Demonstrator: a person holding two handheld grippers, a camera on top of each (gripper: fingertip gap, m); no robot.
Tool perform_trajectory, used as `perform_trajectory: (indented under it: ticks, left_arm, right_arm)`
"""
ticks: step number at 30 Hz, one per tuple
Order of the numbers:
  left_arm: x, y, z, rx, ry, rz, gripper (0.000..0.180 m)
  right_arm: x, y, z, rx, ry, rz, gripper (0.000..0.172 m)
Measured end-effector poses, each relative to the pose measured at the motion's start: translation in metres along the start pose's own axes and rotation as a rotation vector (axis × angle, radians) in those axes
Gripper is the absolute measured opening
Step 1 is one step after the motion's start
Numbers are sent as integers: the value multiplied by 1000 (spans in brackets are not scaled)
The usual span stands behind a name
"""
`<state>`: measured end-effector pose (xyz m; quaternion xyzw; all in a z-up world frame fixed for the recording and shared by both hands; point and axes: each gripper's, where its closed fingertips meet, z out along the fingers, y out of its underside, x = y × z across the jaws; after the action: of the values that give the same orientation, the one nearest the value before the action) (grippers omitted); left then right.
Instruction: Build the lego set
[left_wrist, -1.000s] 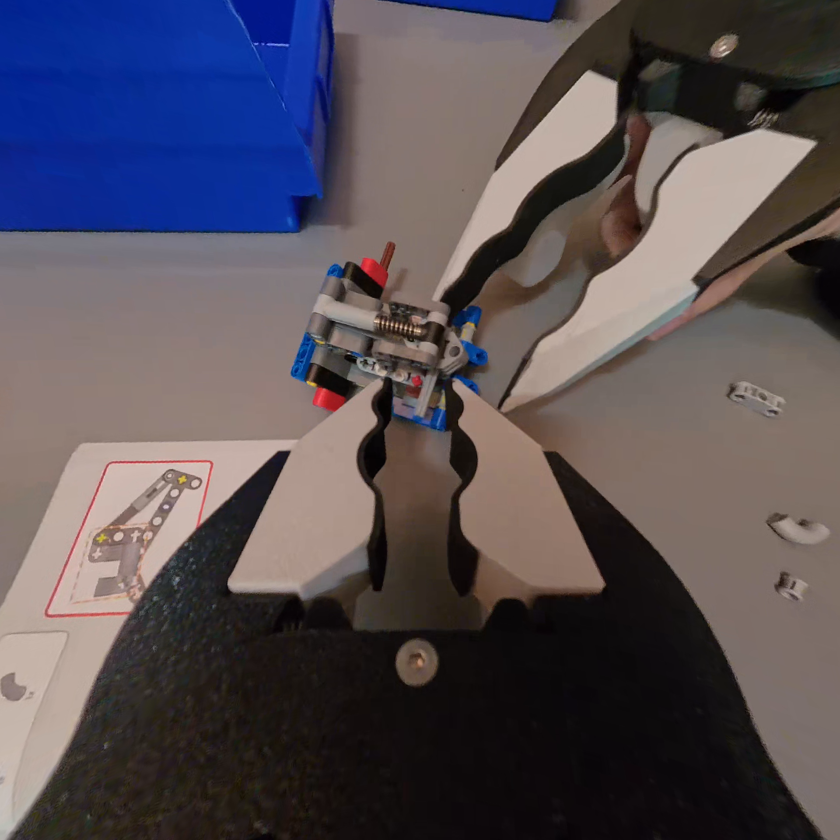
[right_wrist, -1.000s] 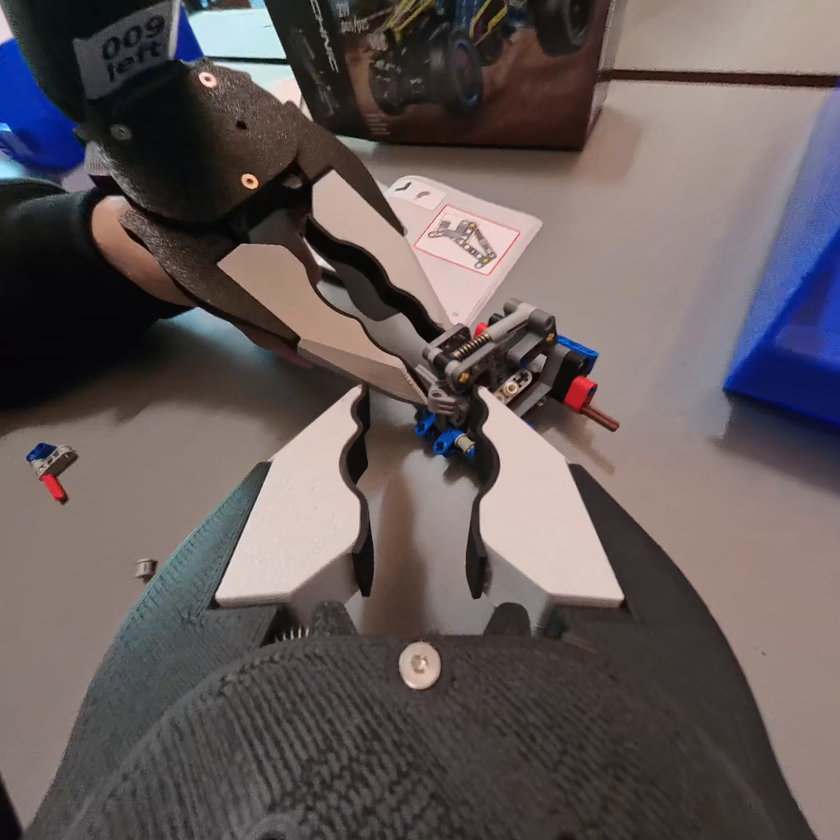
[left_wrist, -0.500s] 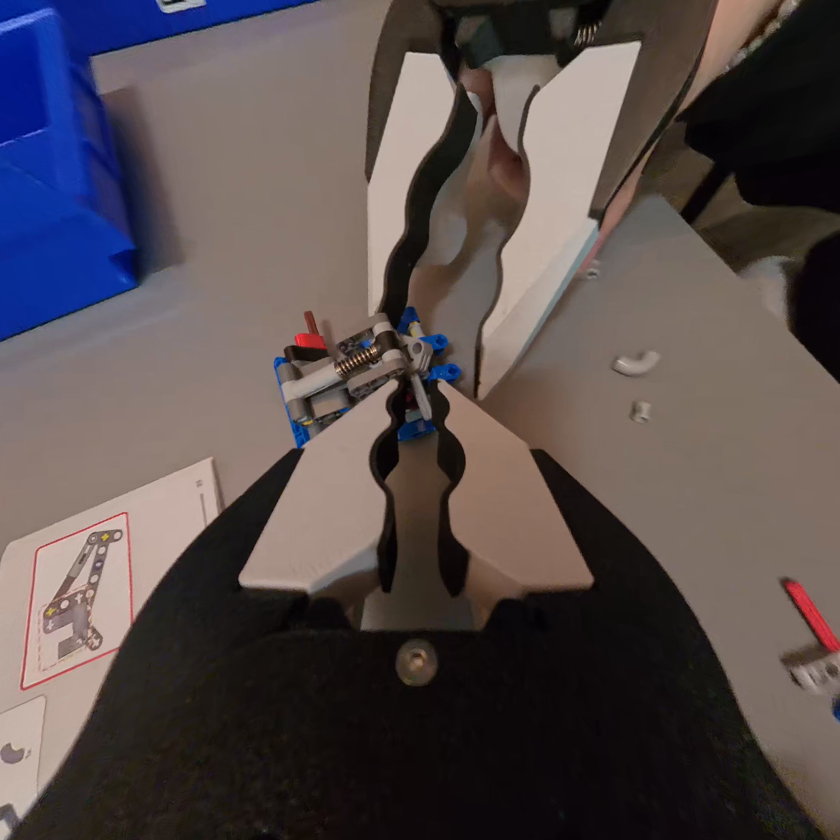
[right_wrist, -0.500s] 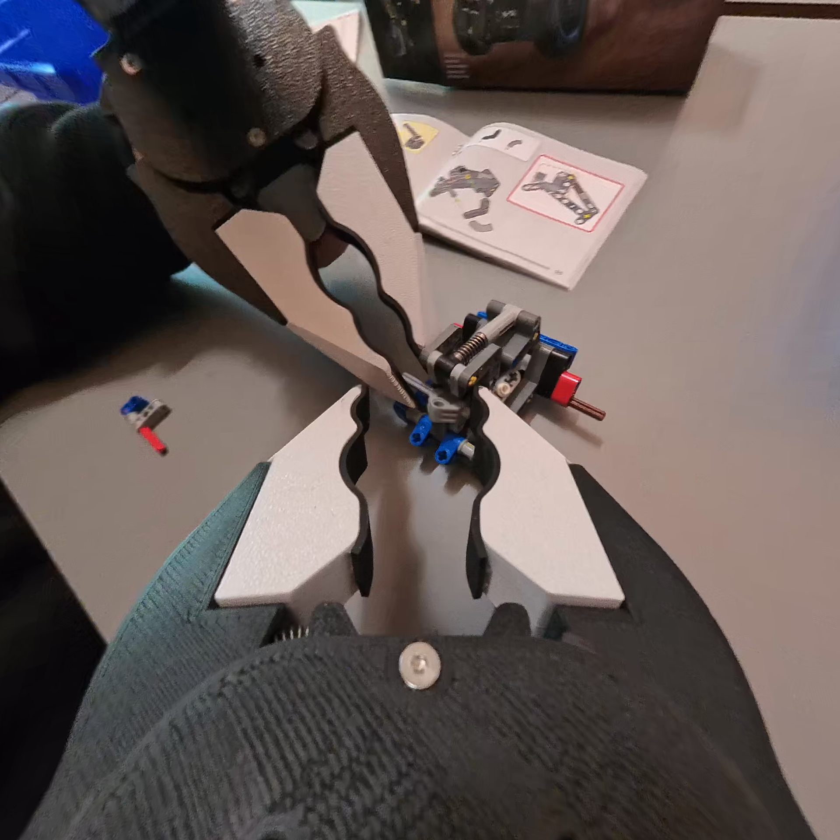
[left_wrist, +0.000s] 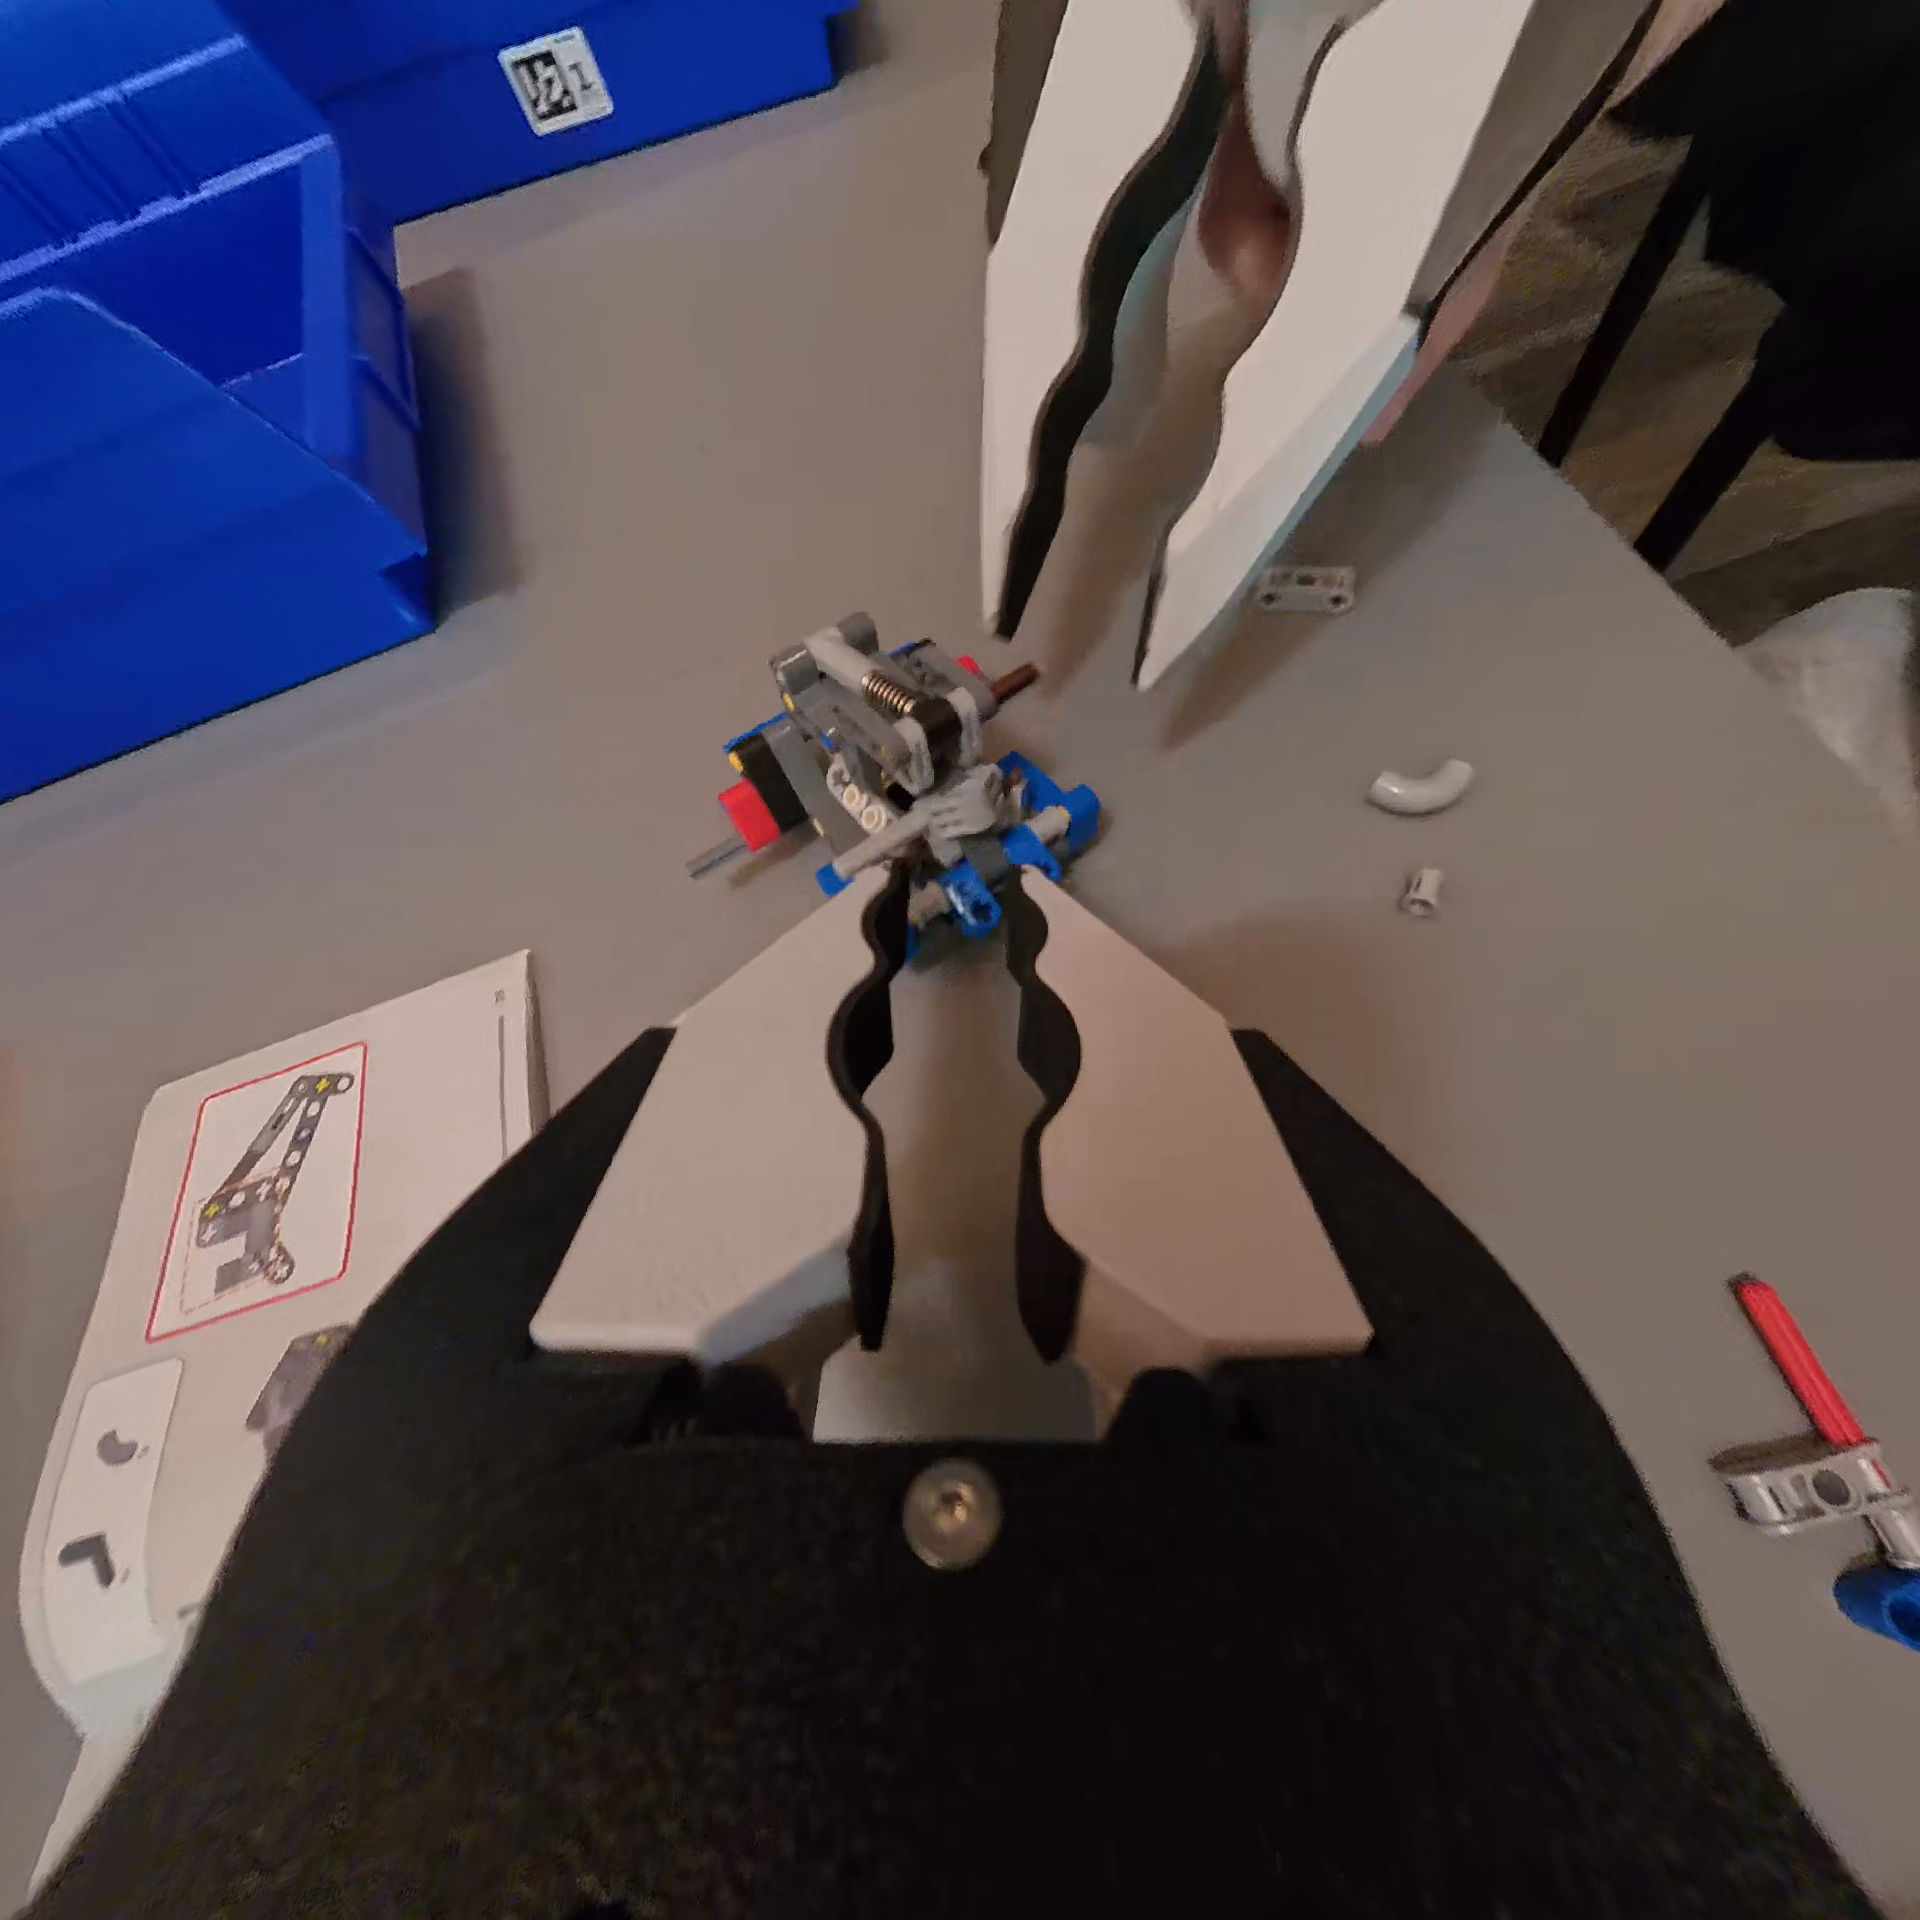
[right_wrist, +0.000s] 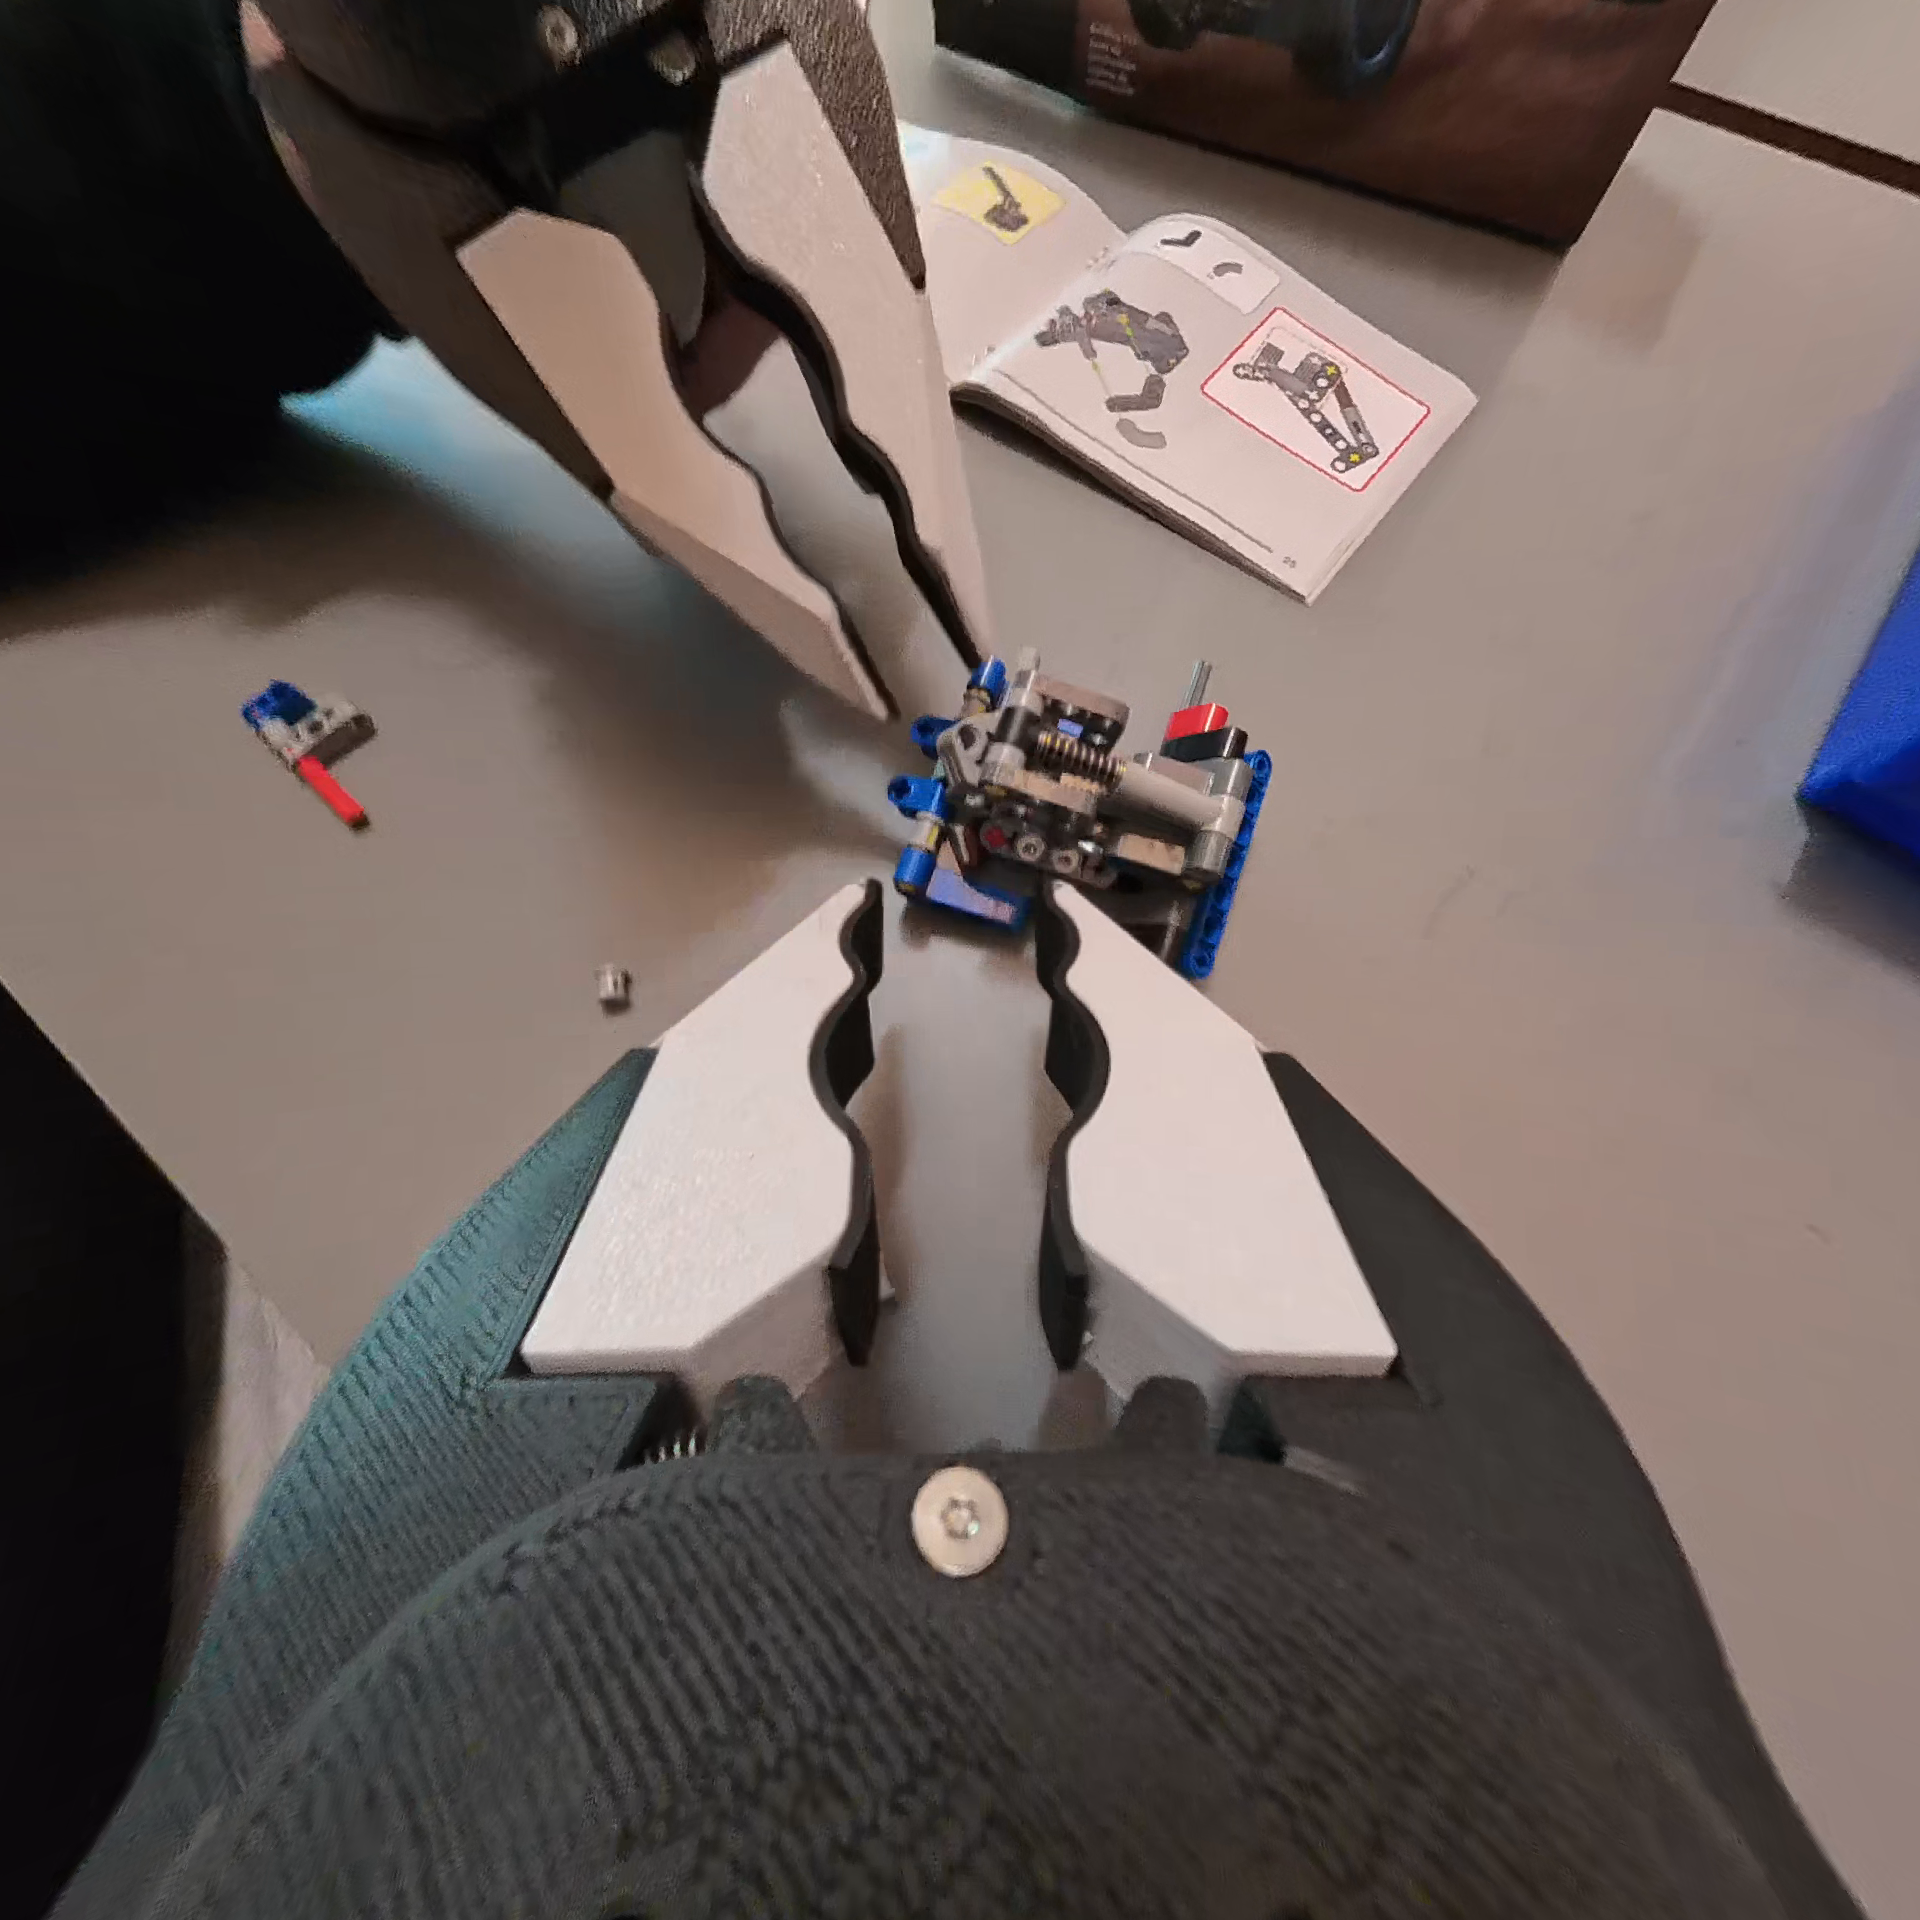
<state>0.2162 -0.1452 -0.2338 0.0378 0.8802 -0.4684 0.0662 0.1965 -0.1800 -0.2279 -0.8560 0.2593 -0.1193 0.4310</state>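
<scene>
Brick assembly (left_wrist: 899, 769), grey, blue and red with a small coil spring on top, sits on the grey table (left_wrist: 665, 499) between both tools. Left gripper (left_wrist: 951, 899): fingers apart, tips straddling the assembly's near blue end; pad contact cannot be told. Right gripper (right_wrist: 956, 899): fingers apart, tips just short of the assembly, nothing held. Open instruction booklet (right_wrist: 1226, 395) beyond it; blue bins (left_wrist: 187, 395) at far left; loose small parts, including a red axle piece (right_wrist: 312, 748), scattered around.
</scene>
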Motion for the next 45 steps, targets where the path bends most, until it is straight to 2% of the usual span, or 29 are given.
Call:
perform_trajectory:
  ticks: [1,5,10,13,20,24,27,33,39,45]
  left_arm:
    - [-2,2,-1,-10,-26,-5,14]
    - [1,-15,-4,48,-90,-43,9]
    - [-3,-21,3,10,-220,81,4]
    - [3,-13,11,-17,-177,76,6]
    - [-1,-7,8,-20,-190,55,6]
    - [-1,-7,9,-1,-176,27,6]
    - [-2,-7,8,4,-174,9,8]
    - [0,-16,5,39,-163,-1,12]
    - [-14,-24,-17,59,-184,-15,14]
    - [-21,-10,-14,-12,-51,-39,24]
  right_arm:
    - [1,2,-4,-20,12,-34,25]
    - [22,-6,-13,0,169,-133,21]
    - [30,-16,-10,57,228,-180,19]
    - [28,-23,-8,89,229,-236,20]
    - [25,-19,0,66,204,-281,19]
    - [11,-33,0,154,191,-426,24]
    - [7,-35,3,154,194,-482,29]
    - [9,-29,16,86,183,-468,35]
    - [8,-29,17,59,193,-470,38]
    - [12,-30,14,19,183,-448,33]
